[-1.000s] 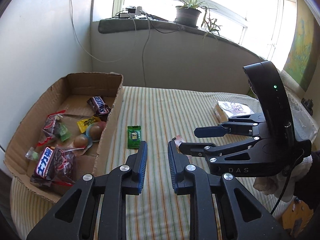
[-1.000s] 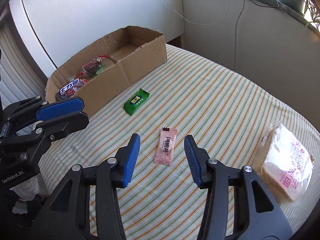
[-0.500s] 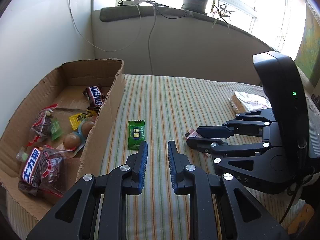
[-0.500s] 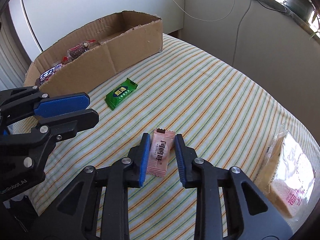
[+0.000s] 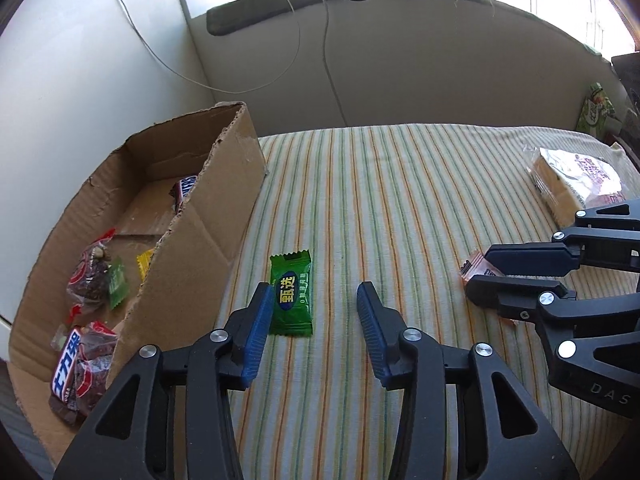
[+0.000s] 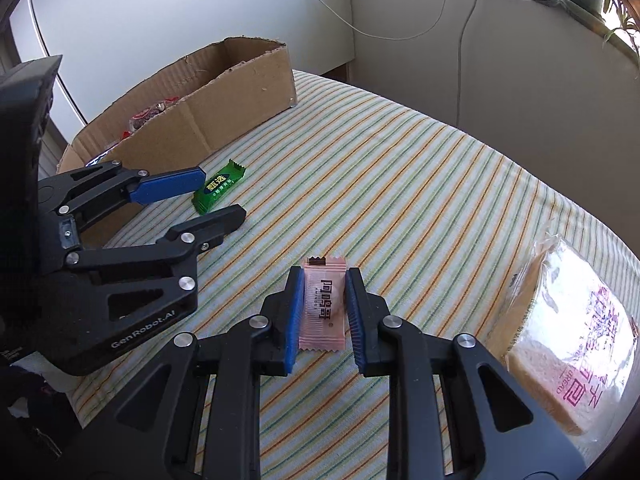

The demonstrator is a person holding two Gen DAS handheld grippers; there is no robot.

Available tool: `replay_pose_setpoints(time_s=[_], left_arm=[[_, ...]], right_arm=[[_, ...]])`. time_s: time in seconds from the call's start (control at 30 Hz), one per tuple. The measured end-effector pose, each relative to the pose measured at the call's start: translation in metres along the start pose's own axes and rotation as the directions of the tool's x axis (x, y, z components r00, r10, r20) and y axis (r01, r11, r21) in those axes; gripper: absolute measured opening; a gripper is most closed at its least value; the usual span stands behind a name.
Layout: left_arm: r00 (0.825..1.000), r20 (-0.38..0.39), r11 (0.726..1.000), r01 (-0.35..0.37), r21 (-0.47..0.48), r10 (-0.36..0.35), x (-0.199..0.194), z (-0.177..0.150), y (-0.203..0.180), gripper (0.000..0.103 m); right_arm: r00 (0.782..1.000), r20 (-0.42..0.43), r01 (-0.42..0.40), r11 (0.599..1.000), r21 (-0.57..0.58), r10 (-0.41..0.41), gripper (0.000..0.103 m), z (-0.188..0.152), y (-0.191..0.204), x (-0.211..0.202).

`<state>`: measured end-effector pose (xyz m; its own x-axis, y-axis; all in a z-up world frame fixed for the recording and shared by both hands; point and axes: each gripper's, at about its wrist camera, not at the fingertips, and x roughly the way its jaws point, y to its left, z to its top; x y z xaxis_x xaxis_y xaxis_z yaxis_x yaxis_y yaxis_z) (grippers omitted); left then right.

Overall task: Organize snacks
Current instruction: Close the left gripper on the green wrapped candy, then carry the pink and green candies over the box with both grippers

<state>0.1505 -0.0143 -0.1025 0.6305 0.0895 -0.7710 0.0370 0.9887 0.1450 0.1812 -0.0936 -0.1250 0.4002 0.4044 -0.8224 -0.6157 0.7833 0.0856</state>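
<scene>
A green candy lies flat on the striped cloth beside the cardboard box. My left gripper hovers low over it, jaws opening. The candy sits between the fingers, close to the left one, and the pads do not press it. In the right wrist view the left gripper straddles the green candy. My right gripper is shut on a pink candy, which still rests on the cloth. The left wrist view shows the right gripper with a corner of the pink candy sticking out.
The box at the left holds several wrapped snacks, among them a Snickers bag. A bagged loaf of sliced bread lies at the cloth's right edge. Cables hang down the wall behind. Striped cloth stretches between box and bread.
The left gripper moved forward and down over the green candy, and its jaws spread apart. The right gripper shut on the pink candy and sank slightly.
</scene>
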Motion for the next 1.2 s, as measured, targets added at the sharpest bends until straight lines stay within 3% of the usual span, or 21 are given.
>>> replay_pose_setpoints(time_s=[0.1, 0.13, 0.3, 0.63, 0.77, 0.83, 0.97, 1.2], left_arm=[[0.999, -0.002, 0.998, 0.052, -0.024, -0.052, 0.0, -0.001, 0.006, 0.032], [0.997, 0.0, 0.997, 0.071, -0.035, -0.071, 0.0, -0.001, 0.008, 0.022], [0.989, 0.007, 0.987, 0.146, -0.065, -0.146, -0.003, -0.004, 0.017, 0.013], [0.994, 0.009, 0.994, 0.106, 0.002, -0.106, 0.0, -0.001, 0.001, 0.013], [0.992, -0.006, 0.992, 0.125, -0.032, -0.126, 0.004, -0.001, 0.008, 0.022], [0.99, -0.007, 0.989, 0.14, -0.039, -0.14, 0.004, -0.002, 0.009, 0.021], [0.987, -0.005, 0.987, 0.159, -0.02, -0.159, 0.003, -0.002, 0.006, 0.008], [0.981, 0.007, 0.981, 0.194, -0.02, -0.194, -0.002, -0.003, 0.002, 0.006]], right_arm=[[1.0, 0.005, -0.008, 1.0, 0.001, 0.008, 0.022, 0.001, -0.001, 0.001], [1.0, 0.007, -0.009, 1.0, 0.002, 0.009, 0.022, 0.0, -0.001, 0.001], [1.0, 0.019, -0.022, 1.0, 0.009, 0.021, 0.022, -0.002, -0.003, -0.001], [1.0, 0.019, -0.019, 1.0, 0.003, 0.019, 0.022, -0.006, -0.004, -0.006], [1.0, 0.014, -0.014, 1.0, 0.006, 0.014, 0.022, -0.007, -0.004, -0.008], [1.0, 0.005, -0.009, 1.0, 0.008, 0.009, 0.022, -0.006, -0.003, -0.008], [1.0, -0.005, 0.008, 1.0, 0.001, -0.008, 0.027, -0.007, 0.002, -0.01], [1.0, -0.01, 0.025, 0.999, 0.023, -0.025, 0.02, -0.014, 0.001, -0.016]])
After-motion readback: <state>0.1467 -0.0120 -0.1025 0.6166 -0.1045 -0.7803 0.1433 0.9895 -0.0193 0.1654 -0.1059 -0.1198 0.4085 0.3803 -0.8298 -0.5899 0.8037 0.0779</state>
